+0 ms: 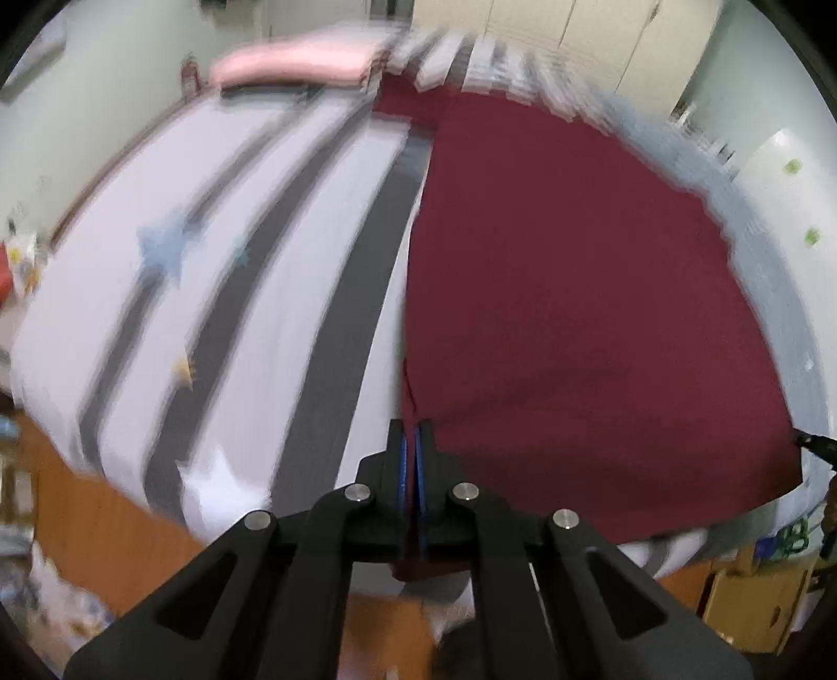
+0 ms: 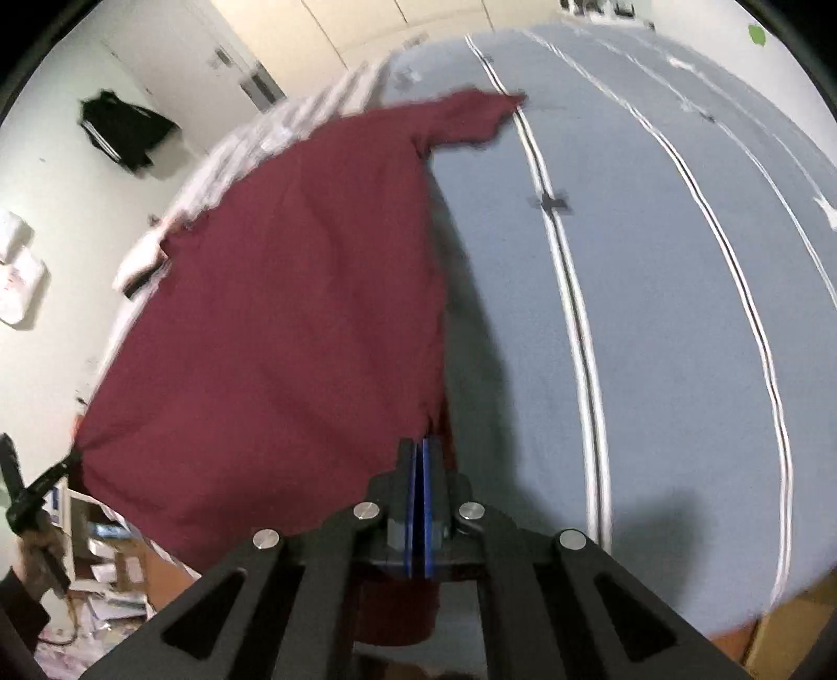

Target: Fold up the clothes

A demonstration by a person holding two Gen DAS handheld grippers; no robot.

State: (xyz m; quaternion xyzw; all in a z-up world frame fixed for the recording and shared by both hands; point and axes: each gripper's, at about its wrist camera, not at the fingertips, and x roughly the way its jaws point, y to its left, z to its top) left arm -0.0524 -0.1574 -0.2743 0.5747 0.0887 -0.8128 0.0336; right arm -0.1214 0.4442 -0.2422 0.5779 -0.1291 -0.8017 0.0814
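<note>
Striped bed [image 1: 293, 293] fills both frames; your left gripper [image 1: 410, 437] and right gripper [image 2: 421, 452] each pinch a shirt [image 1: 575, 314] corner at bottom centre, stretching it flat for folding.

A plain maroon garment [image 1: 575, 314] lies on a bedsheet [image 2: 654, 314] of blue-grey with white-and-black stripes.

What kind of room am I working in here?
Most likely a bedroom: a bed with a striped blue cover, a pink pillow at its far end, and cream wardrobe doors behind. A maroon shirt is spread on the bed.
</note>
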